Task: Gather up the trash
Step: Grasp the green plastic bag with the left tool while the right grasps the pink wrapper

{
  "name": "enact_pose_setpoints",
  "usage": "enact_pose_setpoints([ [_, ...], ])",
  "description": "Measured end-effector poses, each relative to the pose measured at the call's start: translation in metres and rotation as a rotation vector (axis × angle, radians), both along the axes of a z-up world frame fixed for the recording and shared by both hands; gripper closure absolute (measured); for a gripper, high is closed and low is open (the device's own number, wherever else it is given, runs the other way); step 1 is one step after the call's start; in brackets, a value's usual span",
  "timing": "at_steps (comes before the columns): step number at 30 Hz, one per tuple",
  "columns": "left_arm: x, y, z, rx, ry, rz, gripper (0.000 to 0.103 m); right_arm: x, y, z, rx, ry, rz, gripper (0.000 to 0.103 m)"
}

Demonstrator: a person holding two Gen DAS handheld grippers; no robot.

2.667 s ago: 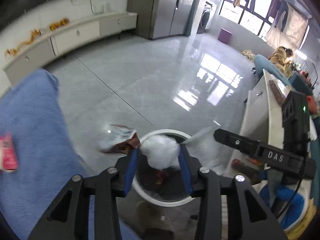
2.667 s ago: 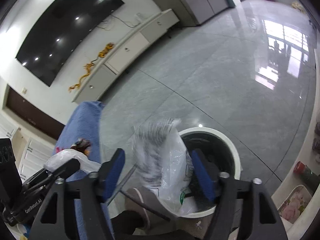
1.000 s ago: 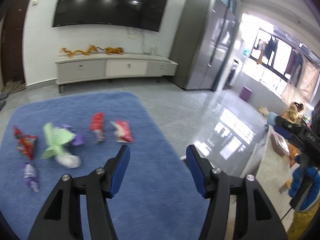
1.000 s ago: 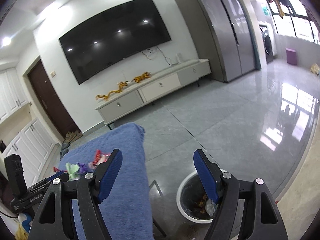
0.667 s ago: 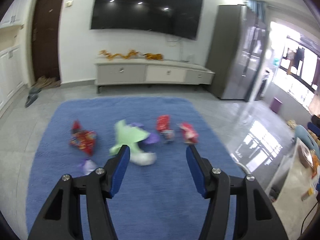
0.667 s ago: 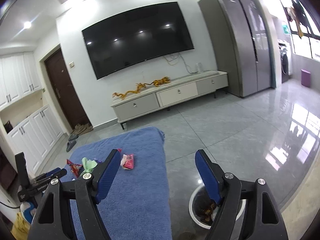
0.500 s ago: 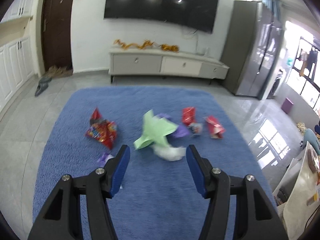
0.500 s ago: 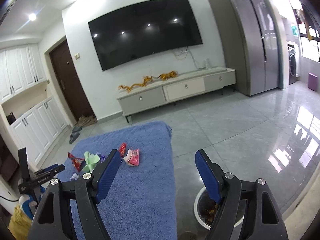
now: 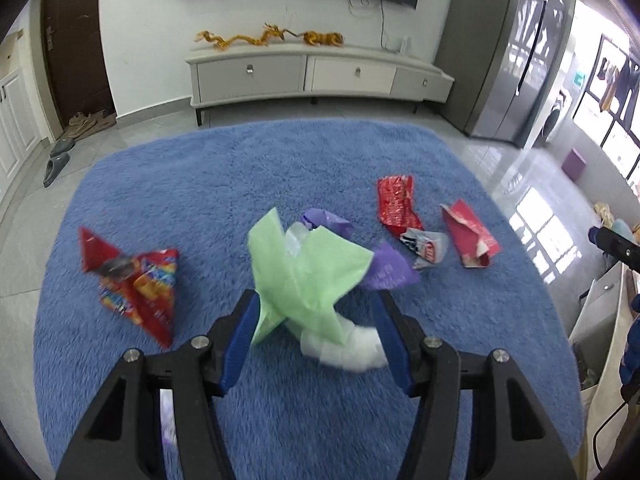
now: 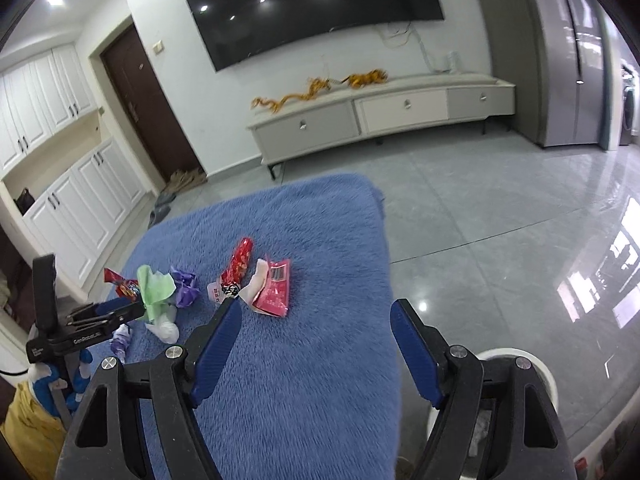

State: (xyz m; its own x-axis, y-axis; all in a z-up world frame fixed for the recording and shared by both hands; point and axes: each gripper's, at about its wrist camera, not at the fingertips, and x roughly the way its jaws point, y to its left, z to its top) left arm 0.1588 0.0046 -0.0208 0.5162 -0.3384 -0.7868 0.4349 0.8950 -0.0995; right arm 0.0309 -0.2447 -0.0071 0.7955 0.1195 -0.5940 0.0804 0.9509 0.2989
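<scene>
Litter lies on a blue rug (image 9: 224, 200). In the left wrist view my left gripper (image 9: 318, 320) hangs open just over a crumpled green paper (image 9: 308, 272) and a white wad (image 9: 348, 346), with no pad pressing on them. Around these lie purple wrappers (image 9: 386, 272), a red snack bag (image 9: 136, 284), a red wrapper (image 9: 396, 206) and a red packet (image 9: 470, 236). My right gripper (image 10: 316, 316) is open and empty above the rug (image 10: 300, 380), short of the pink packet (image 10: 274, 288). The left gripper (image 10: 132, 309) shows by the green paper (image 10: 154, 290). The white bin (image 10: 536, 368) sits at lower right.
A low TV cabinet (image 9: 312, 76) stands against the far wall, with a tall grey fridge (image 9: 508, 52) to its right. Slippers (image 9: 56, 160) lie on the tiles left of the rug. Glossy tiled floor (image 10: 500, 220) stretches right of the rug. White furniture (image 9: 600, 320) borders the right side.
Both grippers let go of the white wad and the plastic bag at the bin, then swung to the rug. The left one has dropped close over the green paper.
</scene>
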Motion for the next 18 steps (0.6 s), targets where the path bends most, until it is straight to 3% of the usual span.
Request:
enact_pose_setpoints([
  [3, 0.009, 0.0, -0.009, 0.023, 0.01, 0.003, 0.046, 0.024, 0.008, -0.012, 0.0, 0.031, 0.035, 0.028],
  [7, 0.018, 0.013, -0.016, -0.009, 0.037, 0.034, 0.05, 0.053, 0.02, -0.028, 0.01, 0.067, 0.08, 0.028],
  [12, 0.024, 0.036, -0.015, -0.133, 0.073, 0.058, 0.064, 0.083, 0.034, -0.04, 0.004, 0.094, 0.123, 0.028],
  [18, 0.019, 0.051, -0.006, -0.211, 0.058, 0.066, 0.069, 0.106, 0.046, -0.053, -0.014, 0.124, 0.152, 0.028],
])
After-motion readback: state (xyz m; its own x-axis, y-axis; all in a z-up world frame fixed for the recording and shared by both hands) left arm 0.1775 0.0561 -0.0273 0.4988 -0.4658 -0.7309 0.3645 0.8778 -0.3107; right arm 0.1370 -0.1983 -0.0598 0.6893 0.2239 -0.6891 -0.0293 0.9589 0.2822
